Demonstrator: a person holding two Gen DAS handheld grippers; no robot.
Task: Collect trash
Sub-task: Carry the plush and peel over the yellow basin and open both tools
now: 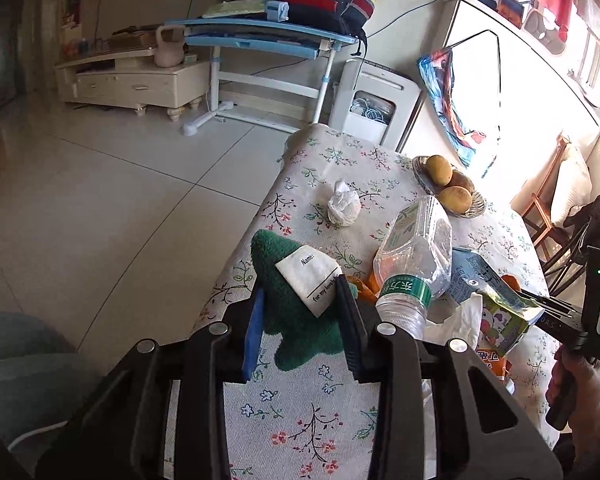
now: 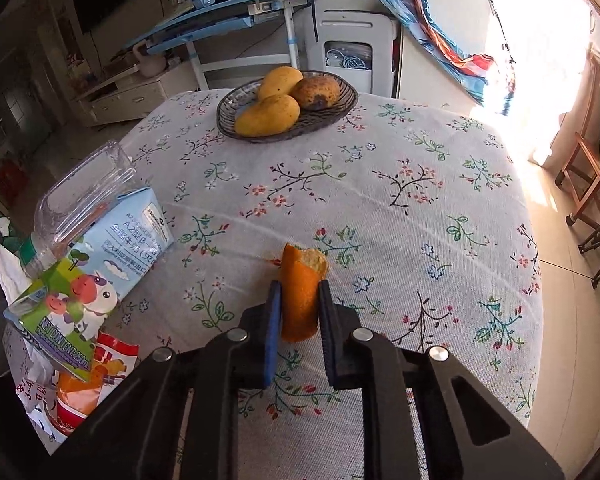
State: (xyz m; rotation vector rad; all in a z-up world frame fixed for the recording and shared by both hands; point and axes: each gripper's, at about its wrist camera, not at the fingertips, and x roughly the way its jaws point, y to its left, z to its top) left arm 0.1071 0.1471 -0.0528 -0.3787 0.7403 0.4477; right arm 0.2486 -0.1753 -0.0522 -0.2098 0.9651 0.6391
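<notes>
Orange peel (image 2: 302,296) pinched by right tongs (image 2: 300,312) | left tongs (image 1: 300,320) spread astride green plush (image 1: 296,320), half hidden

Left gripper (image 1: 300,320) jaws parted, right gripper (image 2: 300,312) jaws clamped, both low

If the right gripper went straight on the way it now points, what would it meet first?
The right gripper already has an orange peel piece between its fingers. Beyond that lies bare floral tablecloth, then, probably, the glass dish of mangoes at the far edge; depth is uncertain.
</notes>
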